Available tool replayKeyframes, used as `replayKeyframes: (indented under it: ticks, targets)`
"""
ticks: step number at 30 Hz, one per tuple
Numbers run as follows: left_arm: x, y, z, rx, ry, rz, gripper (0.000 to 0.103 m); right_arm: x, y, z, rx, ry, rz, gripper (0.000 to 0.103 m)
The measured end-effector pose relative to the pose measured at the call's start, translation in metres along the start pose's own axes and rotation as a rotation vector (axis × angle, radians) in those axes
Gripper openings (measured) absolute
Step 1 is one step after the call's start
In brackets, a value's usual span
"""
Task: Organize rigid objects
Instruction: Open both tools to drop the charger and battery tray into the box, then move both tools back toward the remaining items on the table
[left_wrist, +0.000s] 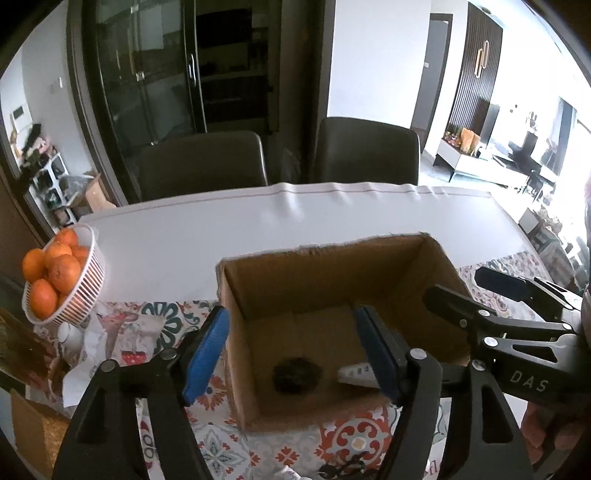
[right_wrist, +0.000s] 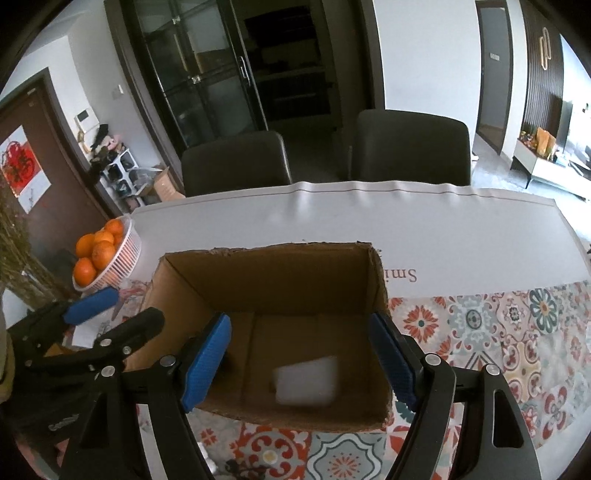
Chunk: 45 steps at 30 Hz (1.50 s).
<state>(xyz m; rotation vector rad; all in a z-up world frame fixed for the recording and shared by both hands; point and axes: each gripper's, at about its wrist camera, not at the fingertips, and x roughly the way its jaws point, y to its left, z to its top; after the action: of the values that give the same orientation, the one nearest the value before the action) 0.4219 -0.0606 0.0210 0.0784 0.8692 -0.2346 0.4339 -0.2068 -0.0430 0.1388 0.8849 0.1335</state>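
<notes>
An open cardboard box (left_wrist: 288, 280) stands on the patterned tablecloth; it also shows in the right wrist view (right_wrist: 266, 280). Inside lie a dark lumpy object (left_wrist: 295, 374) and a white object (left_wrist: 356, 373). In the right wrist view a blurred white block (right_wrist: 306, 380) is inside the box, below the open fingers. My left gripper (left_wrist: 295, 354) is open and empty, straddling the box's left wall. My right gripper (right_wrist: 301, 363) is open and empty over the box; it also shows in the left wrist view (left_wrist: 461, 291). The left gripper shows at the left of the right wrist view (right_wrist: 114, 310).
A white basket of oranges (left_wrist: 83, 291) stands at the table's left; it also shows in the right wrist view (right_wrist: 125, 254). A white sheet (left_wrist: 295, 221) covers the far table. Two dark chairs (left_wrist: 203, 162) stand behind. A small white cup (left_wrist: 70, 336) sits below the basket.
</notes>
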Motion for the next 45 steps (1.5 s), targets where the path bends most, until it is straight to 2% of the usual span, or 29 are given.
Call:
replayKeyframes:
  ticks: [13, 32, 45]
  targets:
    - [-0.036, -0.006, -0.017, 0.011, -0.068, 0.075, 0.072, -0.04, 0.007, -0.015, -0.03, -0.078, -0.106, 0.078]
    - [-0.075, -0.004, -0.065, -0.009, -0.048, 0.046, 0.073, -0.081, 0.025, -0.059, -0.067, -0.1, -0.107, 0.079]
    - [-0.083, -0.001, -0.111, -0.009, -0.005, 0.045, 0.073, -0.087, 0.036, -0.099, -0.078, -0.054, -0.089, 0.079]
